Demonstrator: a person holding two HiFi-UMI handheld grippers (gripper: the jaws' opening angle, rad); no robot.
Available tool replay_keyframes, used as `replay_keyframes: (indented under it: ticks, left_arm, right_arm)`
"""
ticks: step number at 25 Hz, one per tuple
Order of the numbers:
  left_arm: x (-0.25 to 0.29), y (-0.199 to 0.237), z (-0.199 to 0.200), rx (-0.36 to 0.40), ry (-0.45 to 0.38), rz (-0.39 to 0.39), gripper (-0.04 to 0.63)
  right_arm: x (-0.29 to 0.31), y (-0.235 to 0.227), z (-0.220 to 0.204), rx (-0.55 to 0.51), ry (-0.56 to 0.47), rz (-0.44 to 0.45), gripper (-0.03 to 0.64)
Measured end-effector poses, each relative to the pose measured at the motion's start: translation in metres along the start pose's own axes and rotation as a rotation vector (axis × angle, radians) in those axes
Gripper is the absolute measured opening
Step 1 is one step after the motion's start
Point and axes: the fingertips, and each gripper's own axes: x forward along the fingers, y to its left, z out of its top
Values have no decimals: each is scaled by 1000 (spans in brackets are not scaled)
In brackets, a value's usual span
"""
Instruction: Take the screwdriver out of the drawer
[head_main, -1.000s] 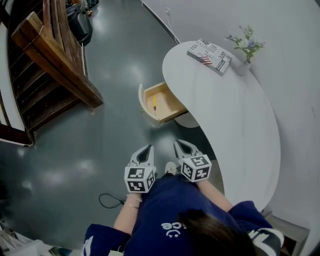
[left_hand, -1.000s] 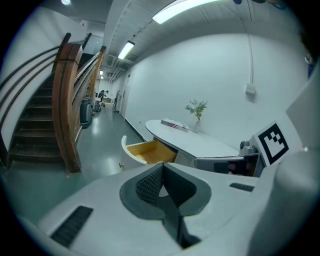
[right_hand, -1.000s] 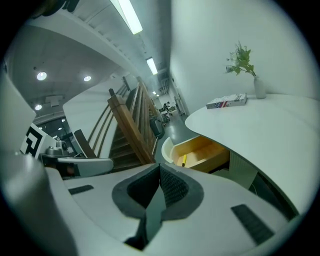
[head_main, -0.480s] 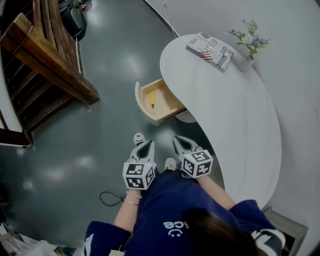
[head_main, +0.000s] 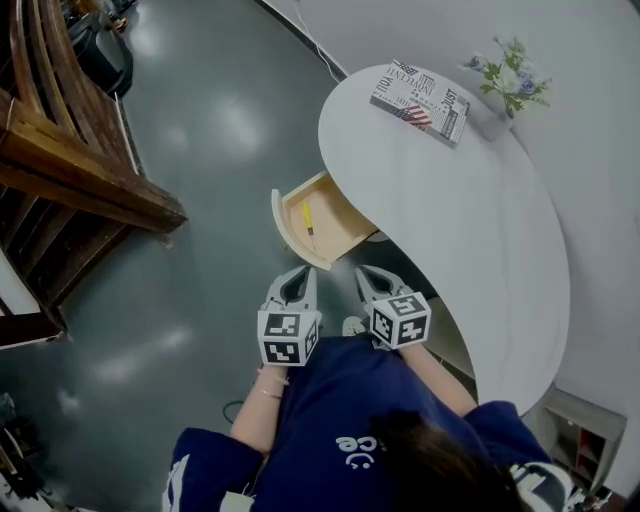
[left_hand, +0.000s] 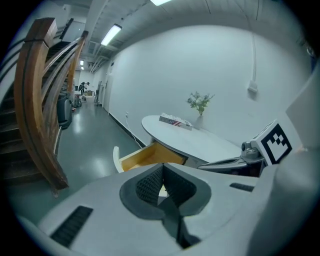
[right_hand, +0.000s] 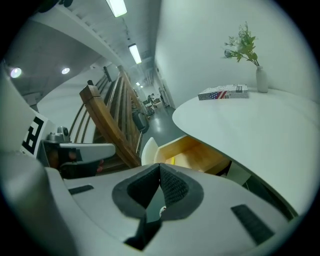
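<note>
The left gripper (head_main: 298, 273) and right gripper (head_main: 369, 273), both closed and empty, hover near the open drawer (head_main: 284, 222) holding the screwdriver (head_main: 309, 221).

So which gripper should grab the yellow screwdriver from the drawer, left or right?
Probably the left. The left gripper points almost straight at the screwdriver in the open drawer; the right gripper sits off to the side, by the table edge. Both are shut and empty.

Book (head_main: 420, 90) lettering, seemingly illegible

Office lobby, curved white desk (head_main: 460, 230), wooden staircase (head_main: 70, 180), long corridor (left_hand: 91, 113)
</note>
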Motion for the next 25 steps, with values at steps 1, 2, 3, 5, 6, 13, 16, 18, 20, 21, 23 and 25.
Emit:
replay_keyframes:
  ticks: [1,2,3,5,6,13,16,18,20,21,23,25]
  left_arm:
    - [3,11,4,-4,7,-10,5]
    - [6,21,9,-7,13,-19,5]
    - [8,30,14,-10,17,-28,5]
    - [14,47,22,-6,26,-47,5]
    - [17,55,26,-2,29,-55,4]
    - [32,100,42,30,63,-101,5]
    - [36,114,42,41,85,-102,3]
    - [38,122,41,37,102,-93,5]
    - [38,129,38,22,121,-82,3]
    - [39,132,36,13,130,-74,5]
    - [41,139,35,-9,144,-55,5]
    - [45,143,38,-42,135,-43,5]
  right_arm:
    - [7,1,3,16,5,-20,8]
    - [14,1,6,29,19,-48,8]
    - [21,0,8,41,35,-79,6]
    - [34,0,13,73,53,-119,8]
    - [40,1,16,92,52,-127,8]
    - [85,15,19,161,144,-198,8]
    - [101,16,24,117,180,-232,8]
    - [113,16,29,73,209,-223,9]
    - [127,15,34,51,240,-195,31]
    - [134,15,35,46,256,-180,37]
    - [150,13,37,33,285,-154,49]
    - [167,10,38,18,318,-131,72]
